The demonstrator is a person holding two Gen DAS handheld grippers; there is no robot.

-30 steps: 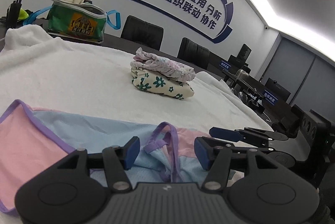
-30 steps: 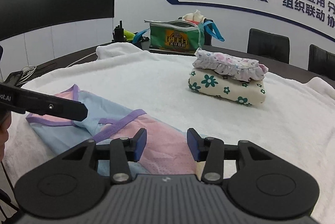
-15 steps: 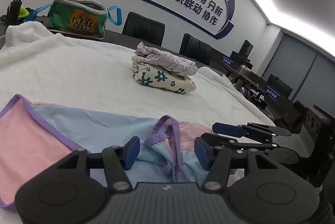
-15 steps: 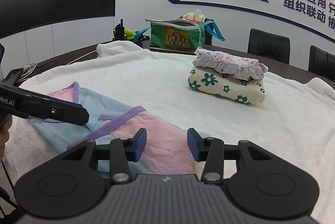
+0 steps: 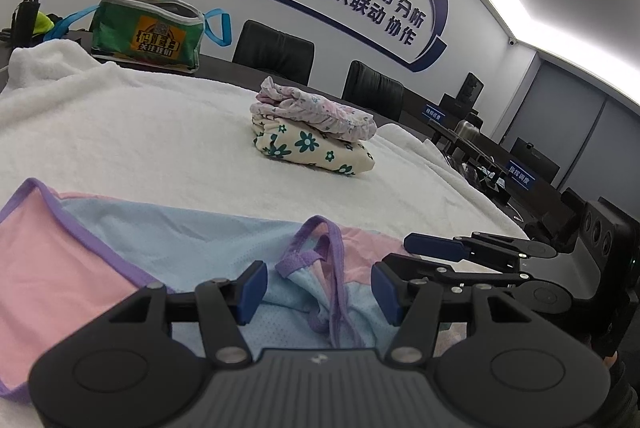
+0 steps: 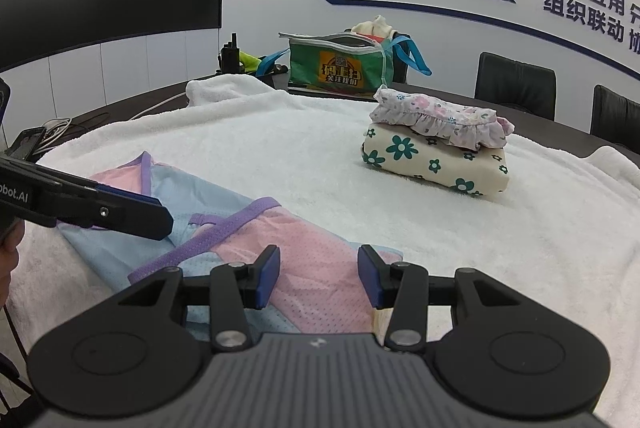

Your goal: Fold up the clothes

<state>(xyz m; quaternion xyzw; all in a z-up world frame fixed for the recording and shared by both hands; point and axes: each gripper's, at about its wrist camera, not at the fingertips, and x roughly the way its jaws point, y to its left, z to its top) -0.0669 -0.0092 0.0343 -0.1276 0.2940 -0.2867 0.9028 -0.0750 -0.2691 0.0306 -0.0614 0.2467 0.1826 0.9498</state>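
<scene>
Left wrist view: garment lies flat on the white towel, long axis running 9 to 3 across the frame. Left gripper hangs over the purple strap loop at its near edge, jaws spread, nothing pinched. Right gripper sits at 3 o'clock over the pink end, jaws also spread, empty. Left looks nearer the strap. Garment is thin mesh, pink and pale-blue panels, purple binding. Folded stack at 12 o'clock.

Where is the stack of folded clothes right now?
The stack of folded clothes sits on the white towel, right of centre in the right wrist view, beyond the pink and blue garment and in front of the green bag.
</scene>
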